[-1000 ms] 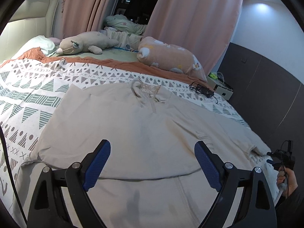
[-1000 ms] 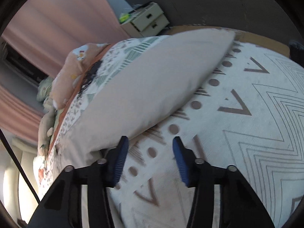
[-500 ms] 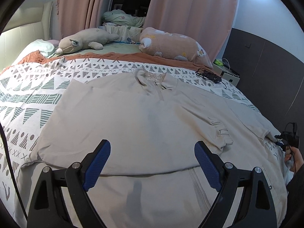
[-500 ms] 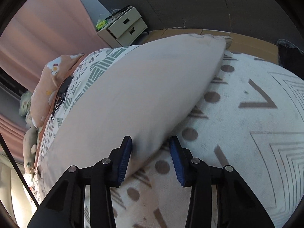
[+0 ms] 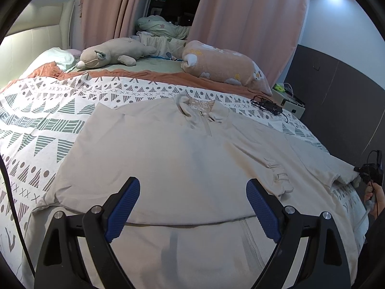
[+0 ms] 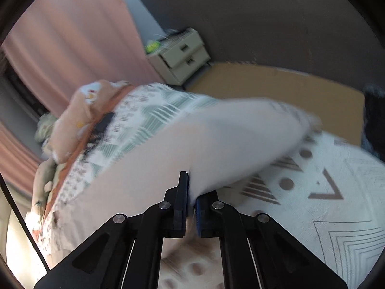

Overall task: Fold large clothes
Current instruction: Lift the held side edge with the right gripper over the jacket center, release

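a: nearest, the left gripper [image 5: 192, 206] hovers with fingers wide over the beige top [image 5: 182, 159] spread flat on the bed [image 5: 48, 120].

b: and the right gripper [image 6: 191, 201] has just closed on the sleeve [image 6: 240, 134] edge, far right.

a: thin bite. a quick lift could let it slip or drag the body askew.
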`<state>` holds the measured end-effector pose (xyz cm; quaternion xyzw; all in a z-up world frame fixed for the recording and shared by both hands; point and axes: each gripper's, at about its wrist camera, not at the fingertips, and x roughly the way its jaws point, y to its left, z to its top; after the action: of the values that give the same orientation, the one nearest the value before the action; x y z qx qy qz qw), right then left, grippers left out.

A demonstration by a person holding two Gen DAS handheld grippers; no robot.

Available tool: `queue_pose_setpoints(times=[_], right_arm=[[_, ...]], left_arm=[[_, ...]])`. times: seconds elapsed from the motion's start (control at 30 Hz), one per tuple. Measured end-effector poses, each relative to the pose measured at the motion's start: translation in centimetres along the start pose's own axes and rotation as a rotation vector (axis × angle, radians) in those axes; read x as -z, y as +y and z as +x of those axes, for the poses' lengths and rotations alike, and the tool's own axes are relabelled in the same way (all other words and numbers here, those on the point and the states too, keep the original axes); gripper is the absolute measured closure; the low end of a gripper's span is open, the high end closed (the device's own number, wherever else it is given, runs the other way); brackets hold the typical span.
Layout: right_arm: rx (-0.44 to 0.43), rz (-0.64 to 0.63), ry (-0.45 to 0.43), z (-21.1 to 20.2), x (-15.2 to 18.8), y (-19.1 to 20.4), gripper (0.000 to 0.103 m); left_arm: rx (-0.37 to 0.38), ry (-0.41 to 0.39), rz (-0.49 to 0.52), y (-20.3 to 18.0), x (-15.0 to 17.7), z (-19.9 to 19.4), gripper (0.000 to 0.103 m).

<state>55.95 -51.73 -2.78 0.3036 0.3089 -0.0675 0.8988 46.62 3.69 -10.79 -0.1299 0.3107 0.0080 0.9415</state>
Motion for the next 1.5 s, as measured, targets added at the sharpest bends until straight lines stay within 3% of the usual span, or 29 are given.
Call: queue_pose_setpoints(times=[0.2, 0.4, 0.53, 0.73, 0.9, 1.07, 1.2, 1.4, 1.5], right_arm=[[-0.086, -0.135, -0.072, -6.0, -0.4, 8.2, 0.102], [-0.172, -0.251, -0.114, -11.4, 1.5, 16.1, 0.102], [-0.221, -0.314, -0.111, -13.8, 3.7, 20.9, 0.102], [-0.263, -0.380, -0.077, -15.2, 6.8, 25.0, 0.102], [-0.285, -0.439, -0.033, -14.7, 9.5, 28.5, 0.102], [-0.294, -0.460, 0.037, -11.6, 12.3, 30.5, 0.102], [-0.300, -0.455, 0.118, -8.2, 14.1, 31.3, 0.102], [-0.278, -0.455, 0.258, -2.9, 19.6, 32.5, 0.102], [-0.279, -0.475, 0.368, -0.8, 22.4, 33.8, 0.098]], left_arm=[[0.026, -0.030, -0.067, 2.1, -1.0, -1.7, 0.011], [0.061, -0.058, -0.136, 4.6, -2.1, -3.5, 0.011], [0.077, -0.072, -0.162, 6.0, -2.7, -4.6, 0.011], [0.106, -0.073, -0.196, 7.8, -3.3, -5.8, 0.011], [0.117, -0.076, -0.231, 9.2, -3.5, -6.3, 0.011], [0.133, -0.080, -0.271, 10.6, -3.5, -6.7, 0.011], [0.137, -0.086, -0.292, 11.2, -3.6, -6.9, 0.011], [0.142, -0.092, -0.303, 11.2, -3.6, -7.0, 0.011], [0.138, -0.091, -0.295, 11.2, -3.6, -7.1, 0.011]])
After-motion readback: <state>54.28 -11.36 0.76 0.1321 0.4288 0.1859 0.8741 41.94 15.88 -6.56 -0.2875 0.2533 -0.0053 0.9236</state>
